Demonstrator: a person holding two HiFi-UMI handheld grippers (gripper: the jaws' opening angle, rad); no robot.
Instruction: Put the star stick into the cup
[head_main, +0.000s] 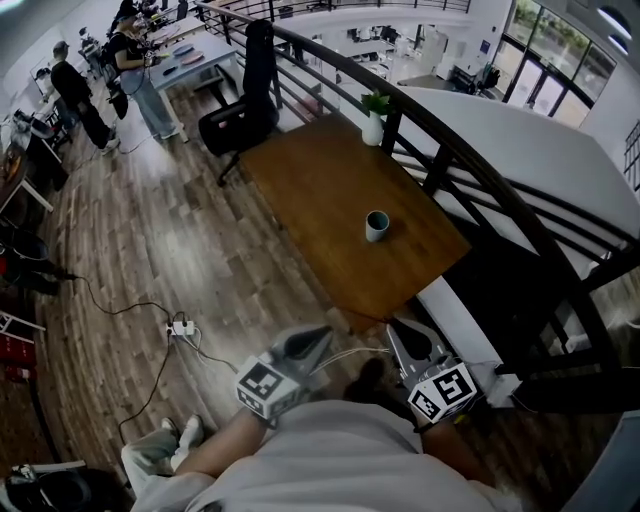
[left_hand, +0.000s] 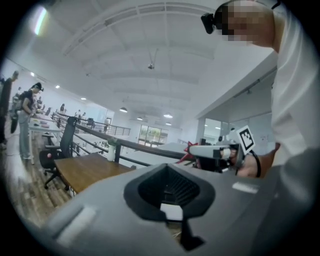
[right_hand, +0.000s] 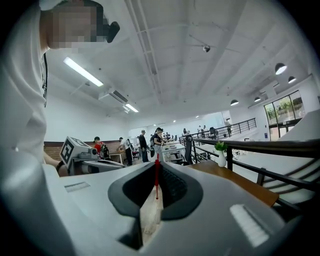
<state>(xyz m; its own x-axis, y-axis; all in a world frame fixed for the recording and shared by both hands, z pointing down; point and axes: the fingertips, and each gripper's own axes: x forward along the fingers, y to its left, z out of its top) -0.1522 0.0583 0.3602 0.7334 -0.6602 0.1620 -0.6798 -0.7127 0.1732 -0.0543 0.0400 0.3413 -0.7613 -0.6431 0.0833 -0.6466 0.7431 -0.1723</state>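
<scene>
Right claw (right_hand: 156, 165) is pinching the thin star stick (right_hand: 156, 185) by its shaft, probably light and slippery; left claw (left_hand: 169, 171) is hanging closed, empty.

Head view: steeply down over table (head_main: 320, 200), far. Gripper views: low, near-level, sharing table, railing (head_main: 455, 150).

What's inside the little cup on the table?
The cup looks dark inside; nothing sticks out above its rim. Its bottom is too shadowed to see. The right gripper holds the star stick.
</scene>
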